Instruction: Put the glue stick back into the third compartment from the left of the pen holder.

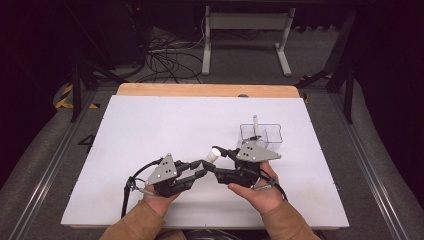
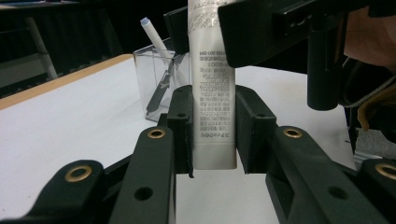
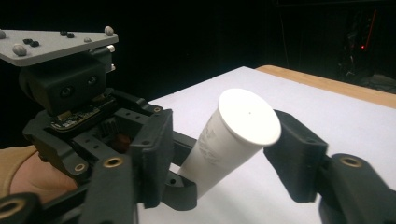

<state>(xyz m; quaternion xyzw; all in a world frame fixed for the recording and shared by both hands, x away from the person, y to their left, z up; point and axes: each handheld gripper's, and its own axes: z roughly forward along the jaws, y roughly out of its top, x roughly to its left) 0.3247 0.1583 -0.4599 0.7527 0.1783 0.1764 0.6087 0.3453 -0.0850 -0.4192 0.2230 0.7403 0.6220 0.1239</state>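
White table (image 1: 150, 125) (dark room) under left claw (image 1: 199, 169) clamping tube (image 1: 212, 156); right claw (image 1: 224, 159) loosely straddles it.

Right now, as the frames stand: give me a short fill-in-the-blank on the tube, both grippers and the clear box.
1. The left gripper is shut on the crimped end of the white ____.
2. The right gripper has its jaws on either side of the tube's ____ end.
3. The clear plastic box holds an upright white ____.
4. The box stands on the ____ tabletop.

Missing words: tube; cap; pen; white
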